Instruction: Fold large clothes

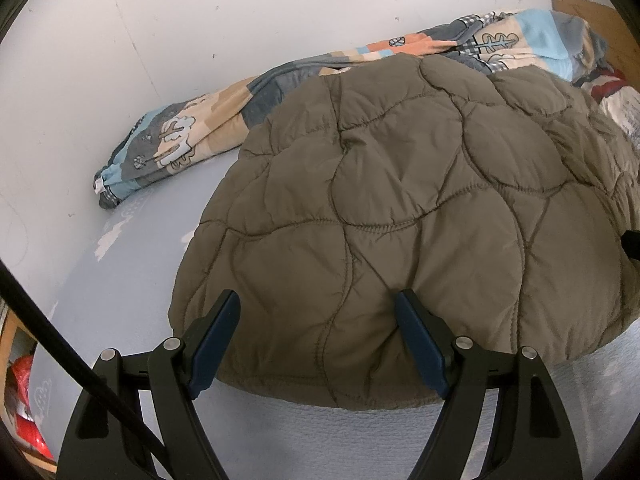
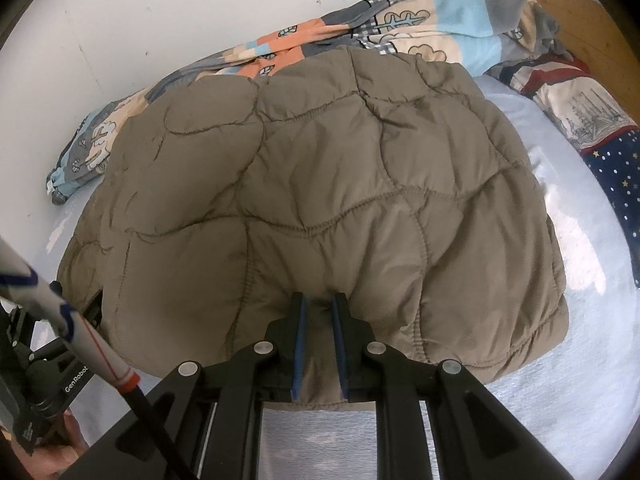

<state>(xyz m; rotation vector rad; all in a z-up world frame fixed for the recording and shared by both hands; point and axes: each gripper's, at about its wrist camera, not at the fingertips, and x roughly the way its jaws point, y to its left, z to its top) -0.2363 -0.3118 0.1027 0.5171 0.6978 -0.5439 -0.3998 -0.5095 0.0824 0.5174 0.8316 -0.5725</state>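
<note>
Pinching the quilted jacket point(image 2: 304, 184) hem, right fingers point(image 2: 343, 344) clamp; left fingers point(image 1: 216, 344) straddle it, apart.

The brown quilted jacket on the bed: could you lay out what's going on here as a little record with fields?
garment: brown quilted jacket, lying folded in a puffy bundle
surface: pale blue bed sheet
left gripper: open, fingers spread over the jacket's near edge, not pinching it
right gripper: shut on the jacket's near edge, fabric pinched between its pads
behind the jacket: patterned blanket bunched along the white wall
far right: starry navy pillow
</note>
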